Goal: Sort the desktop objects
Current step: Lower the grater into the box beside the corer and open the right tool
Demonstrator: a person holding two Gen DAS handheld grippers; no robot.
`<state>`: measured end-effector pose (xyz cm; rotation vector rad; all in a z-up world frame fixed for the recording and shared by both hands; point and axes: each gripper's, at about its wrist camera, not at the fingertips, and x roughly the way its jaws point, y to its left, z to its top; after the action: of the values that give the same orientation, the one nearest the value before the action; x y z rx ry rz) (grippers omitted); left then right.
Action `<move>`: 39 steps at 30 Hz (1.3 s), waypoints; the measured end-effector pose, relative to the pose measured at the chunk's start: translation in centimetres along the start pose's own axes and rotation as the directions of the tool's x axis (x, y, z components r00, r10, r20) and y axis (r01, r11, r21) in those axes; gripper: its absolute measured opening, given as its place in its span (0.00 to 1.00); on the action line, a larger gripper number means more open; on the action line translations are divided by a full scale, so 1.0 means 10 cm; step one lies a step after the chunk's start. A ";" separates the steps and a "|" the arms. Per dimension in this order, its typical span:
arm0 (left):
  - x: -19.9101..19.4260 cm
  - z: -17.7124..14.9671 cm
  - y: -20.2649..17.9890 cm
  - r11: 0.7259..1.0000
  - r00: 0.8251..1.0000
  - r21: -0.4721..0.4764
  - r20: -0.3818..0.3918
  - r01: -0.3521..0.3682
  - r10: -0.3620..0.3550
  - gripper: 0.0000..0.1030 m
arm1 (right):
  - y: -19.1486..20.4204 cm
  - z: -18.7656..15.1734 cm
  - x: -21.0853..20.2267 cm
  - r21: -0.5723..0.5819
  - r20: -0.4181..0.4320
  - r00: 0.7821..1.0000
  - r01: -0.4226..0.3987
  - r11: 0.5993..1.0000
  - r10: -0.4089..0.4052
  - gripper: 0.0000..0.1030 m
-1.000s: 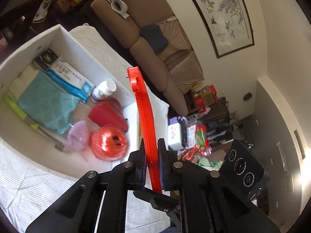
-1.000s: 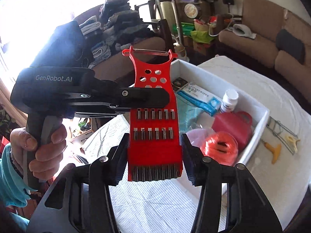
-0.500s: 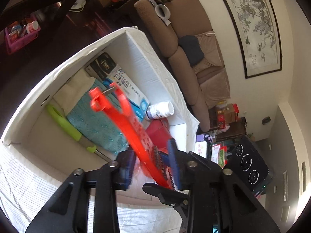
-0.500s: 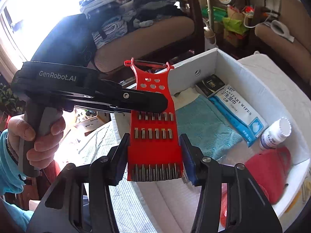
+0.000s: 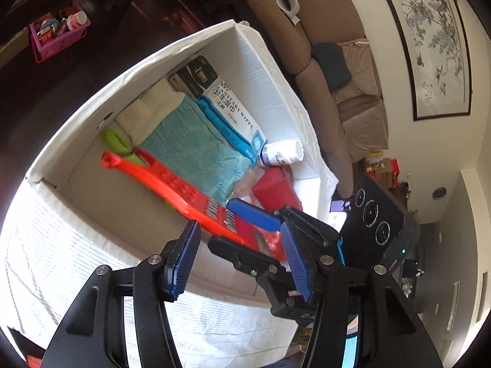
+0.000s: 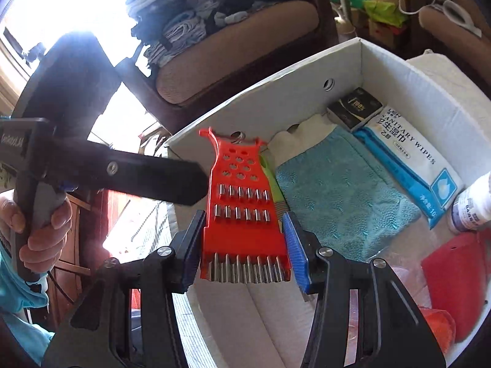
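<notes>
A white ribbed cloth [image 5: 61, 254] covers your table, with a brown sofa [image 5: 325, 70] and a framed painting [image 5: 429, 46] behind it. The open white box [image 5: 267, 70] holds a teal cloth [image 6: 343, 190], a wipes pack [image 6: 408, 156], a pill bottle [image 5: 282, 152] and a red pouch [image 5: 276, 190]. Your right gripper [image 6: 245, 245] tilts down over the box, pinching the red grater [image 6: 239, 214] by its side edges above the box floor. Your left gripper [image 5: 239, 260] has just been opening; its jaws stand spread, clear of the grater. Your hand [image 6: 40, 233] grips its handle.
</notes>
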<state>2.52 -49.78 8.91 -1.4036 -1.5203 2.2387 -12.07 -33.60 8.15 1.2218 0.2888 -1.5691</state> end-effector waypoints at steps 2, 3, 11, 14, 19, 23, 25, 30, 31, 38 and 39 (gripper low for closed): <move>-0.04 -0.05 0.03 1.000 1.000 -0.013 -0.016 0.005 -0.005 0.54 | -0.01 0.02 0.03 0.021 -0.005 1.000 -0.012 1.000 0.012 0.24; -0.07 -0.08 0.03 1.000 1.000 -0.012 -0.013 0.000 0.000 0.54 | -0.03 0.02 0.05 0.030 -0.010 1.000 -0.027 0.999 0.027 0.15; -0.22 -0.03 0.01 0.999 0.999 0.012 0.033 -0.029 0.029 0.54 | -0.03 -0.02 0.29 0.018 -0.099 0.994 0.046 0.999 -0.044 0.15; -0.20 0.00 0.01 1.000 0.999 0.017 0.026 -0.025 0.025 0.54 | -0.07 0.00 0.35 -0.001 -0.122 0.988 0.098 0.995 -0.097 0.16; -0.12 0.03 -0.02 0.997 0.998 0.044 0.019 -0.057 0.056 0.59 | -0.14 -0.01 0.23 0.020 -0.096 0.987 0.128 0.992 -0.125 0.18; -0.05 0.05 -0.01 0.987 0.989 0.070 0.028 -0.145 0.144 0.60 | -0.12 -0.07 0.17 0.020 -0.107 0.984 0.144 0.989 -0.142 0.18; -0.05 0.05 -0.01 0.984 0.987 0.075 0.028 -0.160 0.158 0.62 | -0.10 -0.11 0.17 0.012 -0.121 0.979 0.164 0.986 -0.161 0.18; -0.08 0.05 -0.13 0.939 0.956 0.178 0.062 -0.294 0.287 0.66 | -0.05 -0.19 0.15 0.014 -0.125 0.970 0.210 0.978 -0.207 0.22; -0.08 0.06 -0.14 0.933 0.952 0.187 0.059 -0.308 0.302 0.67 | -0.04 -0.21 0.14 0.019 -0.123 0.969 0.217 0.976 -0.213 0.22; -0.03 0.05 -0.19 0.866 0.902 0.273 0.016 -0.419 0.432 0.75 | 0.01 -0.33 0.08 0.047 -0.111 0.964 0.246 0.968 -0.240 0.36; -0.03 0.04 -0.21 0.856 0.895 0.288 0.012 -0.430 0.445 0.76 | 0.03 -0.35 0.07 0.049 -0.109 0.963 0.254 0.966 -0.248 0.38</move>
<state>1.54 -49.14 10.74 -1.8392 -0.8679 2.5044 -9.87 -31.64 6.11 1.3583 0.4797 -1.7456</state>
